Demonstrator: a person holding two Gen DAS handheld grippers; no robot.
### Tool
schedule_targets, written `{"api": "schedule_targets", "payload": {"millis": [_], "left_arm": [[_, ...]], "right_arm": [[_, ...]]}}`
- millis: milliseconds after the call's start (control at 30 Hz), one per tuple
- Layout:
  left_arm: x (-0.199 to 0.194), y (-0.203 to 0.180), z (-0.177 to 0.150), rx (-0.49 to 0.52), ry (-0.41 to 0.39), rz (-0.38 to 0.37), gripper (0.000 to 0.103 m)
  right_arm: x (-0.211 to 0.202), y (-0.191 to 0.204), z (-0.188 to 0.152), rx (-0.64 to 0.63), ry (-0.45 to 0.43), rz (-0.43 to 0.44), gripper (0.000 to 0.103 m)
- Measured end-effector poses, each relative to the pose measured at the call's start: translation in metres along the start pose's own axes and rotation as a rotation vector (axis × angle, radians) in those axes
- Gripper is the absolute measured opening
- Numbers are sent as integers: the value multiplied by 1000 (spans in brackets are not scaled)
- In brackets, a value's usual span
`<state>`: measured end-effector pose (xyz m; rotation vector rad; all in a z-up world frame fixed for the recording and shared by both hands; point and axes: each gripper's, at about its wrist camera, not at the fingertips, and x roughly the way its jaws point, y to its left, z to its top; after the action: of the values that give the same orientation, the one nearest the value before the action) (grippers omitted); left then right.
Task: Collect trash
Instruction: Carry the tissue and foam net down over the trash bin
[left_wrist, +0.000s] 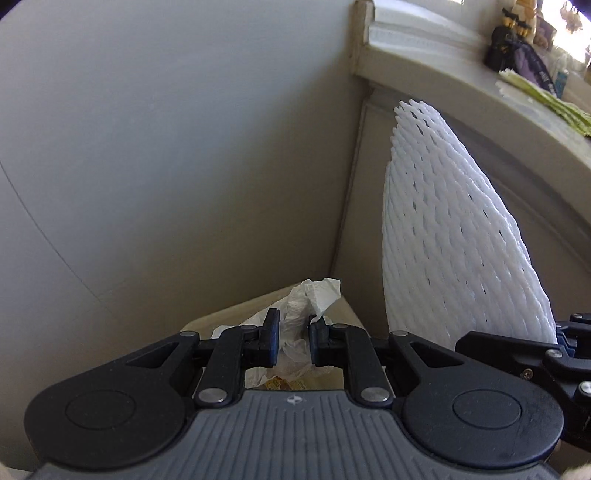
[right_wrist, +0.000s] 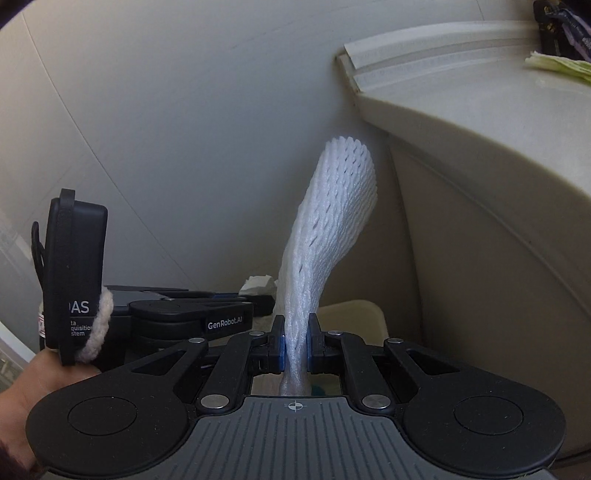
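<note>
Right hand-held gripper (right_wrist: 294, 343) is clamped tight on the pinched lower end of a white foam net sleeve (right_wrist: 328, 225), blue pads touching it on both sides; the sleeve stands up from the jaws and curves to the right, fanning wider at the top. Left wrist view shows the same foam net sleeve (left_wrist: 454, 229) rising at the right, with the right tool's black linkage at the bottom right edge. Left hand-held gripper (left_wrist: 293, 341) is closed most of the way on a crumpled white tissue (left_wrist: 310, 299), pads pressing its sides, tissue sticking out past the fingertips and bunching below them. Under the tissue is a beige bin (left_wrist: 236, 312), more crumpled paper and a yellowish scrap in its opening. In the right wrist view the left tool lies low at the left, just beside the sleeve, tissue tip (right_wrist: 258, 284) visible beyond it, beige bin (right_wrist: 354, 314) corner behind the jaws. Pale wall (left_wrist: 166, 147) fills the background. Cream worktop (right_wrist: 461, 122) edge overhangs at the right, with a green-white leafy item (right_wrist: 561, 66) and dark clutter on top, too blurred to identify.
</note>
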<state>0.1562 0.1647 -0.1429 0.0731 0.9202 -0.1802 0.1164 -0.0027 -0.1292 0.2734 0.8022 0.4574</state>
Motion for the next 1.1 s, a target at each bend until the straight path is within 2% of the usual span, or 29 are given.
{"api": "schedule_targets", "payload": {"millis": [200, 533, 867, 1100], "left_arm": [[32, 13, -21, -18, 83, 15, 14], [62, 25, -38, -36, 175, 49, 14], [83, 26, -44, -27, 217, 61, 15], [97, 16, -26, -46, 226, 75, 15]], "right_arm": [[46, -12, -20, 32, 89, -31, 10], [96, -26, -40, 31, 197, -80, 10], [133, -41, -42, 48, 245, -96, 10], [147, -52, -36, 97, 249, -83, 10]]}}
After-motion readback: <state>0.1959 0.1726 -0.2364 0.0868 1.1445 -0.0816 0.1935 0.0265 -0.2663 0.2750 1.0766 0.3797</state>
